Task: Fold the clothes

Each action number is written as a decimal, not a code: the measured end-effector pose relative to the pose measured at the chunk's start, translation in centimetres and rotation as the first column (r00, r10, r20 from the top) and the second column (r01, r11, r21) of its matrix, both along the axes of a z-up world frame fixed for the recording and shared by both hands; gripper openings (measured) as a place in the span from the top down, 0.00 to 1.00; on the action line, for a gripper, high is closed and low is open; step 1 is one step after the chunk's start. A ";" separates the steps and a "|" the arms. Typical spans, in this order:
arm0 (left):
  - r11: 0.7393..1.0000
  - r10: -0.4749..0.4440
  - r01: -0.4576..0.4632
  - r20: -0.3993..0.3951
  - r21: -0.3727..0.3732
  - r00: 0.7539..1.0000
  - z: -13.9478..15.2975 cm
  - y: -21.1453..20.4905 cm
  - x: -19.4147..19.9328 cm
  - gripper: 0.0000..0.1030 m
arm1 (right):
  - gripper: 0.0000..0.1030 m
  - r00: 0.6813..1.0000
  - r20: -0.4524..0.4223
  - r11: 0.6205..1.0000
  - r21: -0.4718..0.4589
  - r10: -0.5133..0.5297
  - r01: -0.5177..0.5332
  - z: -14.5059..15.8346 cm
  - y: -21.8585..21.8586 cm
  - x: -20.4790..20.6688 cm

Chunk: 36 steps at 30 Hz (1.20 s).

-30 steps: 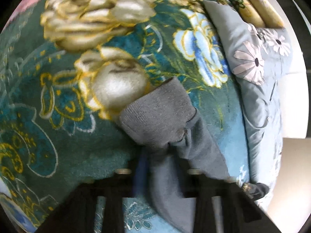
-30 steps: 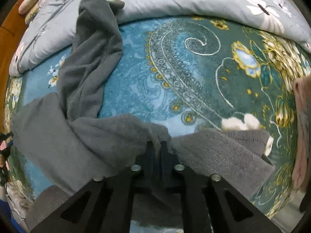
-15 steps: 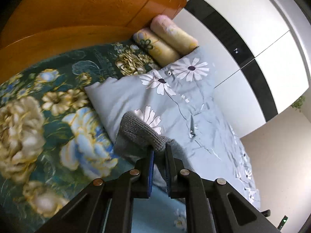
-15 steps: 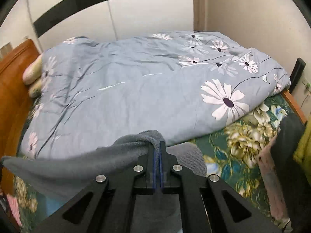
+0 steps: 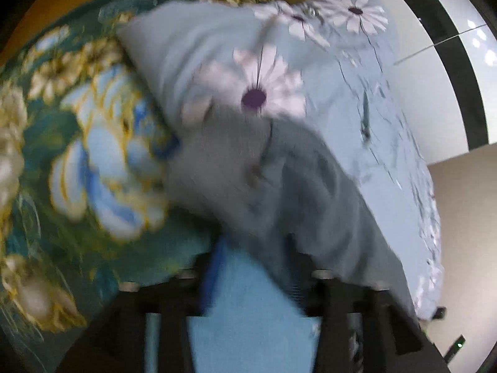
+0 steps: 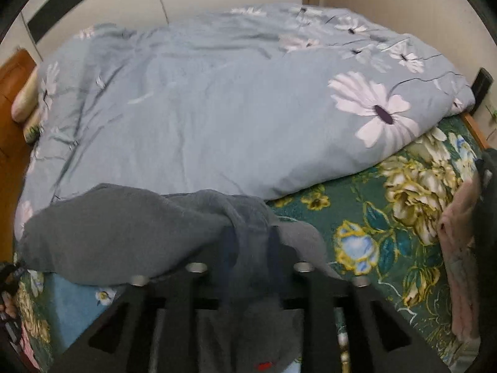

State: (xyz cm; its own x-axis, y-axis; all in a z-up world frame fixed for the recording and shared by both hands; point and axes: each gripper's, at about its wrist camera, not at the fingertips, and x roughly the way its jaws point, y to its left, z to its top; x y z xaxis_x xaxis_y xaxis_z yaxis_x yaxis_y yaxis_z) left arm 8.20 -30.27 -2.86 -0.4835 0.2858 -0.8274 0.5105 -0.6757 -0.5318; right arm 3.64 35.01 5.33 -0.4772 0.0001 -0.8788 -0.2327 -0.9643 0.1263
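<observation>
Left gripper (image 5: 253,267) jaws opening, grey knit garment (image 5: 248,180) loose between them, right gripper (image 6: 248,248) opening likewise, garment draped against blue daisy duvet (image 6: 217,108)

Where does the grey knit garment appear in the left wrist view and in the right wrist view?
Left wrist: grey knit garment, blurred, centre, ahead of the fingers.
Right wrist: grey knit garment, lower left, reaching between the fingers.
Shared landmark: light blue daisy-print duvet, behind the garment in both.

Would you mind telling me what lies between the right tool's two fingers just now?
The grey garment lies bunched between the opening jaws of the right tool, as the right wrist view shows.
</observation>
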 end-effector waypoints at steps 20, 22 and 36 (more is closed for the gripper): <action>0.858 -0.511 0.501 0.085 0.116 0.856 -7.4 31.4 -2.7 0.55 | 0.70 0.918 0.252 0.811 -0.437 -0.306 0.390 -15.1 4.1 14.4; 0.855 -0.516 0.506 0.085 0.113 0.853 -7.2 32.2 -2.8 0.76 | 0.78 0.916 0.259 0.807 -0.441 -0.305 0.394 -15.2 3.8 14.2; 0.931 -0.365 0.346 -0.285 -0.116 0.886 12.2 20.1 7.0 0.98 | 0.99 0.945 -0.135 0.876 -0.432 -0.298 0.215 1.7 3.8 17.4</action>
